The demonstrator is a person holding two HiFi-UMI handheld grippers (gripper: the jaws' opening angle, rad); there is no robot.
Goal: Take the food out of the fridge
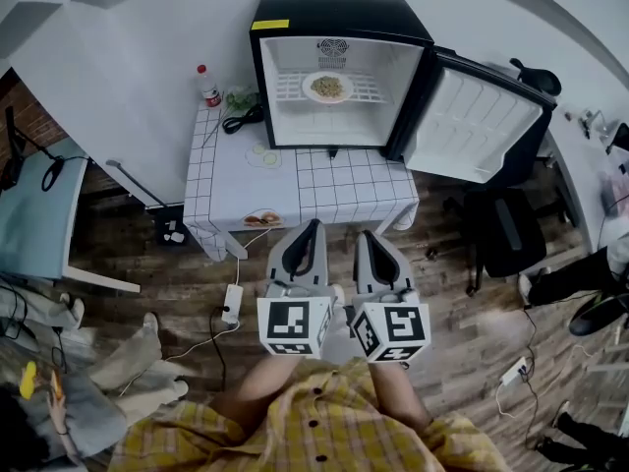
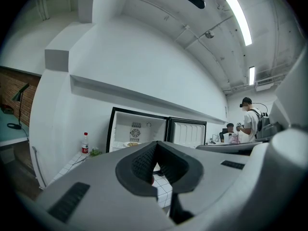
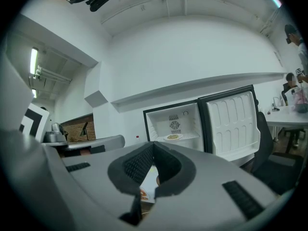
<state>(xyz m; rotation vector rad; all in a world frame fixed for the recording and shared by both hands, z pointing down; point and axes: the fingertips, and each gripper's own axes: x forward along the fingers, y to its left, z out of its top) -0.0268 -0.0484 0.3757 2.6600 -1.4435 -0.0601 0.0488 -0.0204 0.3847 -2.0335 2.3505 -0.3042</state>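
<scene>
Table (image 1: 324, 193), open fridge (image 1: 339, 13), food plate (image 1: 310, 88) seemingly flat, left tool (image 1: 314, 224) closed, right tool (image 1: 366, 233) closed.

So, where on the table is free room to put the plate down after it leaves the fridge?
Free: the checked tablecloth in front of the open fridge, up to the table's front edge. Left of that patch lie small pale pieces. Crowded: the left rear corner beside the fridge, with a bottle, something green and a black cable.
</scene>
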